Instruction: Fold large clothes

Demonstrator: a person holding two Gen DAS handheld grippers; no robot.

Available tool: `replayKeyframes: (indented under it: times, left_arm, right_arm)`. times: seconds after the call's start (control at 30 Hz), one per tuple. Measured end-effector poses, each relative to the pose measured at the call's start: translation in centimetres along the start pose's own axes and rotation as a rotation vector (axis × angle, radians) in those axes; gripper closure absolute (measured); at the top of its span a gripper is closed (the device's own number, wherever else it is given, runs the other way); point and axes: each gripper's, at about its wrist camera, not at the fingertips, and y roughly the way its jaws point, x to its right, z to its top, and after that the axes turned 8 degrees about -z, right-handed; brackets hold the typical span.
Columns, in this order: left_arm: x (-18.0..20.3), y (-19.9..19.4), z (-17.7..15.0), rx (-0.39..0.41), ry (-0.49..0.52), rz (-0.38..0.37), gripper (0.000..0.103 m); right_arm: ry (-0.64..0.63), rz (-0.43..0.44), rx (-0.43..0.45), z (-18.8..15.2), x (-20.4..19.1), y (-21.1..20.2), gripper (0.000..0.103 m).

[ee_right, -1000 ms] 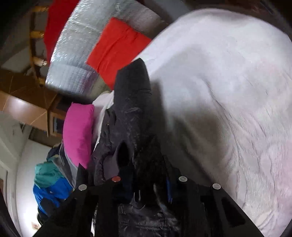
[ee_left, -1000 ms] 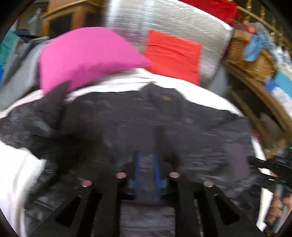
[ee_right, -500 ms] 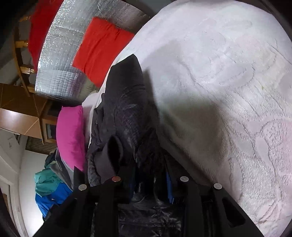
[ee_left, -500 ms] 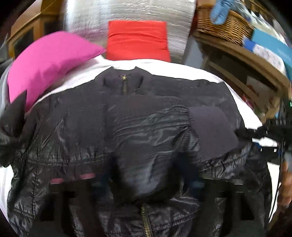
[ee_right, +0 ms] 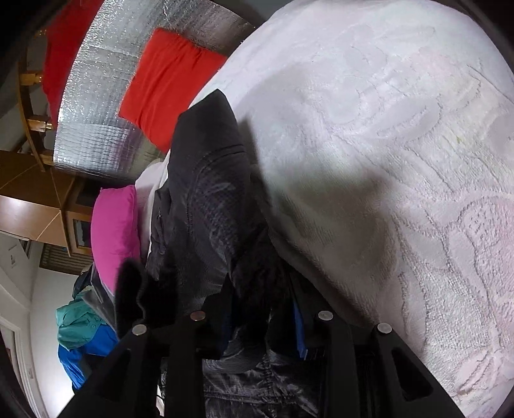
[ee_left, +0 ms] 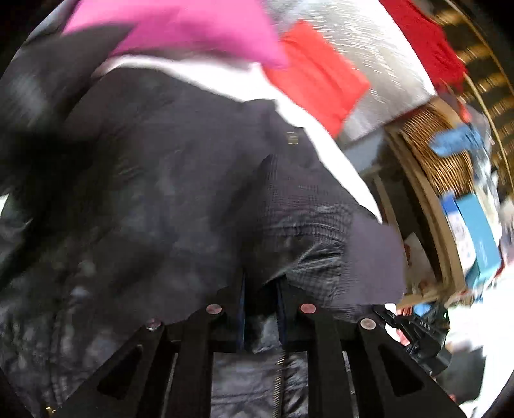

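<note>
White bed lying under a black jacket, pink pillow resting beyond the jacket, left hand-held gripper having just been closing, pinching jacket fabric, right hand-held gripper having just been opening slightly, gripping the jacket's edge.

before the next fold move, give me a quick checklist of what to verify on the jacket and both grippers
1. Left gripper clamped on black jacket: ok; jaws have just been closing, fabric between them.
2. Right gripper holding jacket fabric: ok, fabric bunched between its fingers.
3. Jacket lying flat: not ok, it is rumpled and a dark flap stands up at left.
4. White bedspread beside the jacket free for folding: ok.
5. Pink pillow off the jacket: cannot tell, blurred.
</note>
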Motion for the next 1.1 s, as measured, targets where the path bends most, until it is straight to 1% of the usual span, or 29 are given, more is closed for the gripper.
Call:
replayKeyframes:
  times: [0.07,0.1,0.17,0.27,0.3,0.33,0.37,0.4,0.43,0.47,0.5,0.57,0.63,0.7,0.8,0.87,0.97,1.0,1.03,1.07,1.1]
  left_arm:
    - [-0.4,-1.1,0.1,0.017,0.000,0.031,0.081]
    - [-0.3,-2.1,0.0,0.039,0.017,0.052,0.080]
    - [-0.4,-3.9,0.1,0.094,0.057,0.107,0.072]
    - [-0.3,-6.1,0.2,0.162,0.102,0.149,0.063]
    - [-0.3,-6.6,0.2,0.178,0.116,0.156,0.062]
    - [0.0,-6.9,0.0,0.193,0.132,0.165,0.057]
    - [0.6,-7.1,-0.3,0.208,0.158,0.177,0.051]
    - [1.0,-7.2,-0.4,0.215,0.177,0.182,0.047]
    - [1.9,-7.1,-0.8,0.222,0.207,0.182,0.040]
    - [2.5,-6.6,-1.0,0.225,0.228,0.177,0.035]
    - [3.7,-6.1,-1.5,0.229,0.270,0.166,0.033]
    - [5.5,-5.3,-2.1,0.227,0.347,0.162,0.025]
    - [7.9,-3.7,-3.1,0.221,0.434,0.167,0.020]
    - [9.5,-1.7,-3.7,0.205,0.480,0.177,0.019]
    - [10.6,1.2,-4.8,0.141,0.518,0.222,0.018]
    - [11.0,4.1,-5.0,0.082,0.544,0.299,0.018]
    - [10.3,6.1,-4.9,0.053,0.572,0.380,0.019]
    - [9.8,6.1,-4.6,0.047,0.546,0.386,0.023]
    - [9.0,5.6,-4.0,0.055,0.496,0.362,0.040]
    - [8.5,5.1,-3.6,0.058,0.465,0.330,0.046]
    - [7.9,4.3,-3.0,0.066,0.422,0.284,0.048]
  right_arm:
    - [0.004,0.000,0.001,0.0,0.1,0.0,0.070]
    - [0.006,-0.002,0.002,0.0,0.1,0.0,0.070]
    - [0.013,-0.004,0.002,0.0,0.2,0.1,0.070]
    - [0.022,-0.008,0.004,0.0,0.3,0.2,0.070]
    - [0.023,-0.012,0.006,-0.1,0.2,0.3,0.070]
    - [0.026,-0.021,0.007,-0.1,0.2,0.3,0.070]
    - [0.030,-0.032,0.009,-0.1,0.0,0.3,0.067]
    - [0.033,-0.052,0.016,-0.2,-0.1,0.0,0.058]
    - [0.029,-0.079,0.036,-0.2,-0.4,-0.4,0.054]
    - [0.022,-0.096,0.056,-0.3,-0.7,-0.8,0.045]
    - [0.016,-0.102,0.076,-0.4,-0.9,-1.1,0.038]
    - [0.007,-0.108,0.091,-0.5,-1.1,-1.1,0.038]
    - [0.010,-0.123,0.062,-0.7,-1.0,-0.3,0.038]
    - [0.020,-0.126,0.051,-0.8,-0.9,0.2,0.038]
    - [-0.008,-0.146,0.057,-1.0,-1.3,0.2,0.038]
    - [-0.026,-0.161,0.061,-1.3,-1.6,0.3,0.038]
    - [-0.045,-0.168,0.059,-1.5,-1.8,0.3,0.038]
    - [-0.043,-0.164,0.056,-1.5,-1.7,0.3,0.038]
    - [-0.041,-0.159,0.053,-1.4,-1.6,0.2,0.038]
    - [-0.037,-0.153,0.048,-1.3,-1.5,0.2,0.038]
    - [-0.034,-0.150,0.045,-1.3,-1.4,0.2,0.038]
